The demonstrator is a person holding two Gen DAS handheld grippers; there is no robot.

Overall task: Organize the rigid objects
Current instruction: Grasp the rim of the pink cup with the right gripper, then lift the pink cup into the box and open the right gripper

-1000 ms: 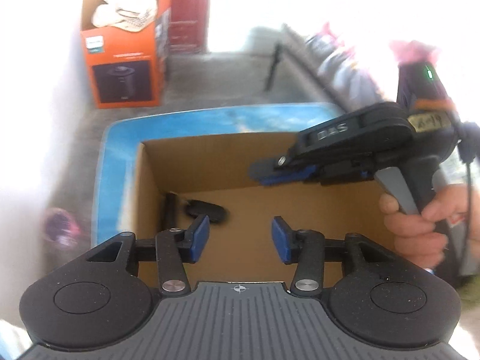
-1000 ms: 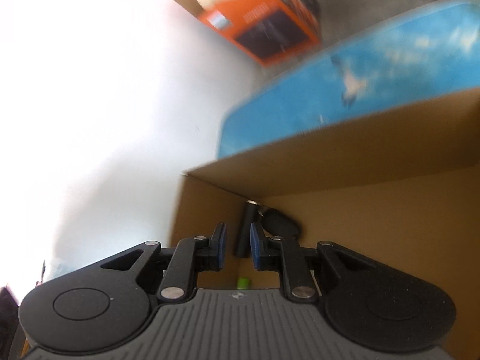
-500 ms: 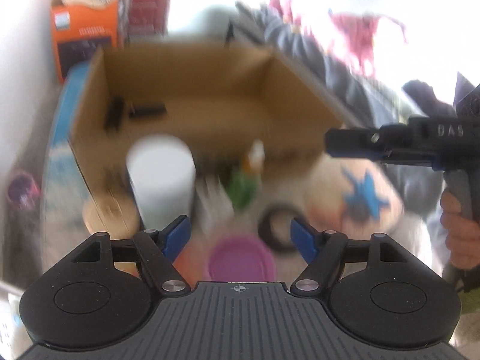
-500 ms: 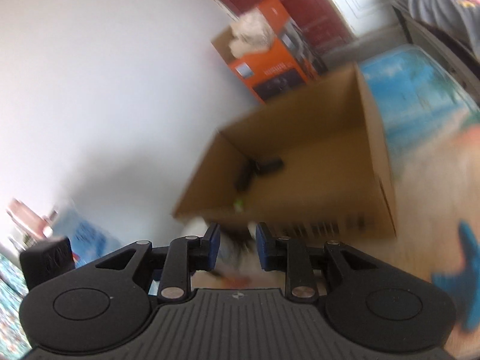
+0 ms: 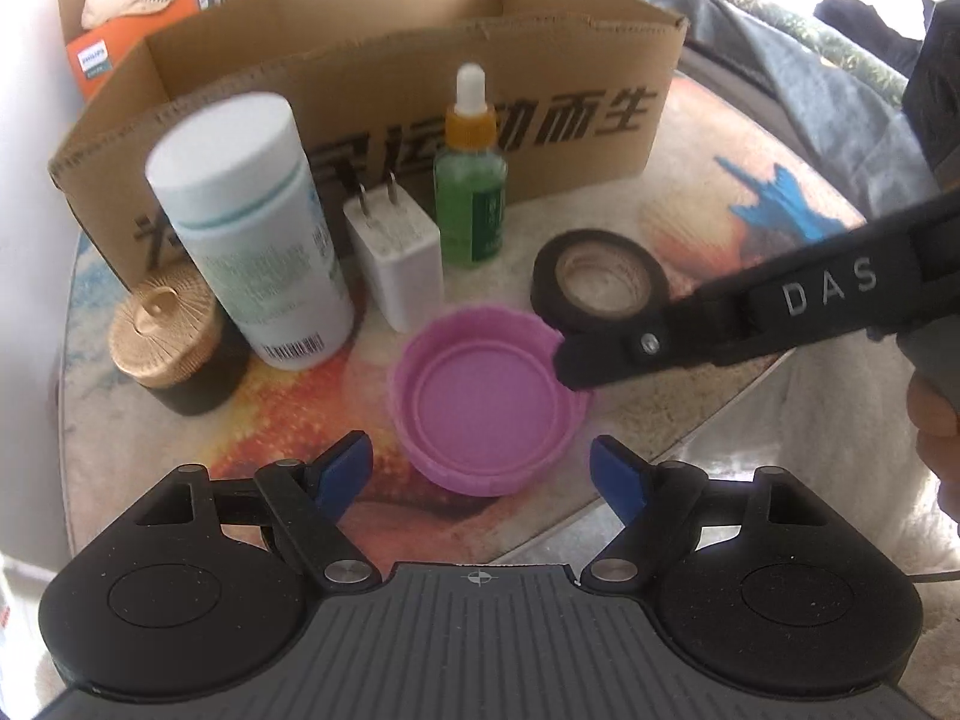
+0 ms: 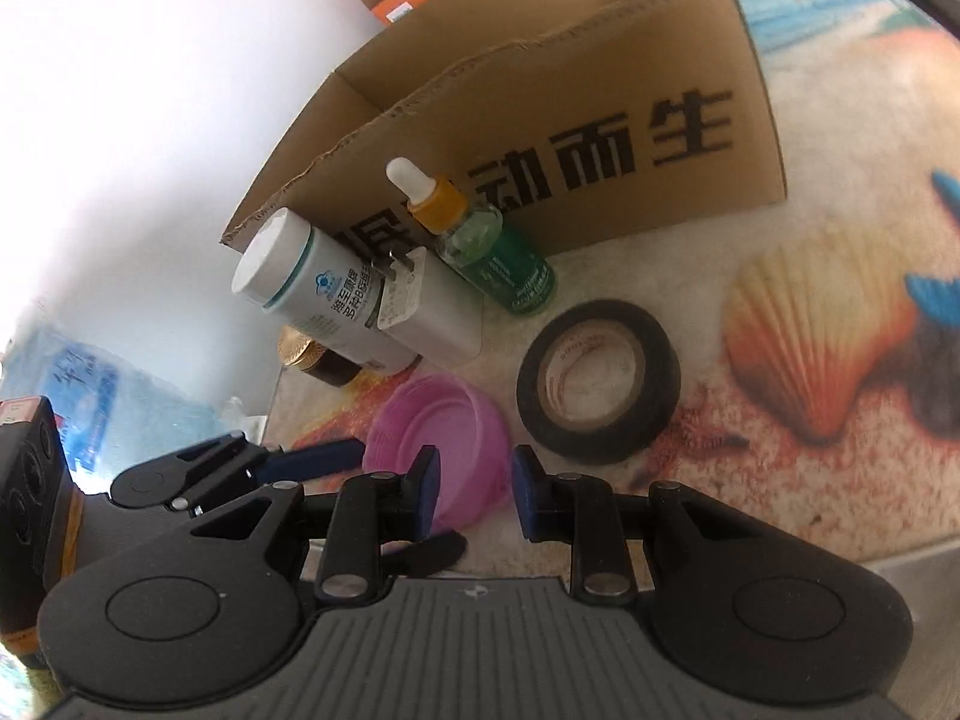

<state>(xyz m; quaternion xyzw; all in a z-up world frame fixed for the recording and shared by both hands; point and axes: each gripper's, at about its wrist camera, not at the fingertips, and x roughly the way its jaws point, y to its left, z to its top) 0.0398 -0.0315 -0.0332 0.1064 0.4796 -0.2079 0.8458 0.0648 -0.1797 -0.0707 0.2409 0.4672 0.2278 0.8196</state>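
Hovering low in the left wrist frame, the left gripper has just been opening; its jaws stand spread either side of the pink lid, not touching it. The right gripper is slightly parted, empty, above the lid's right edge. Tape, bottles and charger stand before the box at the upper centre of the frame.

Box: at the back of the desk.
Row before box, left to right: small jar, tall bottle, plug adapter, dropper bottle.
Lid: before the adapter.
Tape roll: right of lid, just behind it.
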